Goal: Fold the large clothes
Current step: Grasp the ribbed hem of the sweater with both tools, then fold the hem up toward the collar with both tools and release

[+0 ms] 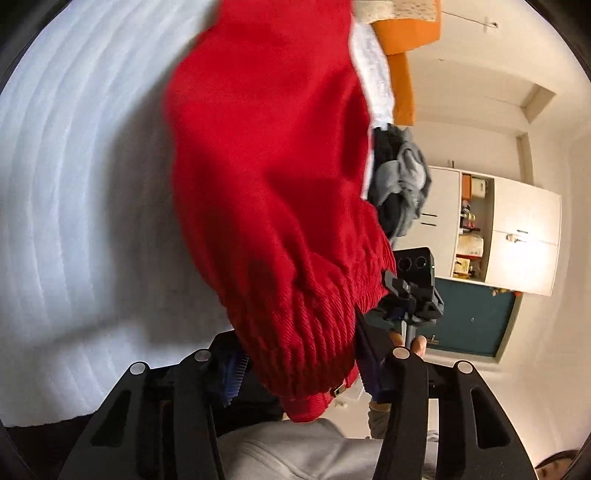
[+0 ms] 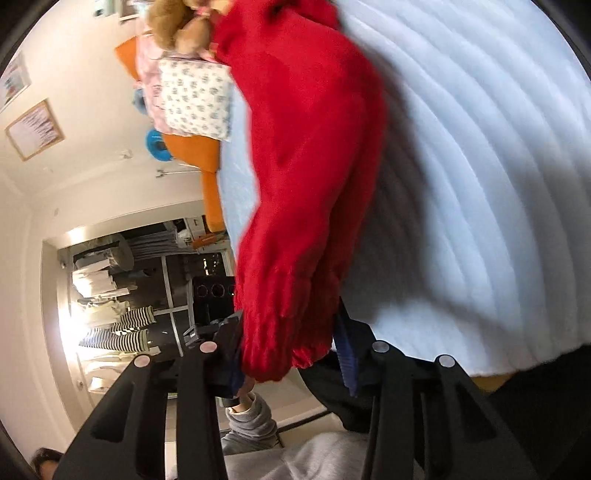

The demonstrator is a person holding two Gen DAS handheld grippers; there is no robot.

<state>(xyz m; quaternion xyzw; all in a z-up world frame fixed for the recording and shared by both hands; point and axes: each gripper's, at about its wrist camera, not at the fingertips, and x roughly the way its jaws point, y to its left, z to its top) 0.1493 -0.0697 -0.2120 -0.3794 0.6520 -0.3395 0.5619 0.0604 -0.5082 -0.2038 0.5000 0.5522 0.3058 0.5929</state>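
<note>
A red knitted sweater point(image 1: 266, 177) hangs lifted above the white quilted bed cover point(image 1: 81, 192). My left gripper point(image 1: 301, 369) is shut on its ribbed hem, which bunches between the blue pads point(image 1: 231, 376). In the right wrist view the same sweater point(image 2: 310, 155) hangs from my right gripper point(image 2: 291, 354), shut on the hem edge beside its blue pad point(image 2: 345, 350). Each gripper shows in the other's view, the right gripper point(image 1: 406, 291) close at the hem and the left gripper point(image 2: 210, 321) likewise.
A grey and dark clothes pile point(image 1: 402, 181) and orange cushions point(image 1: 402, 40) lie at the bed's edge. A patterned folded stack point(image 2: 195, 99) and a plush toy point(image 2: 177, 26) sit on the bed. A white cabinet point(image 1: 517, 236) and a clothes rack point(image 2: 118, 317) stand beyond.
</note>
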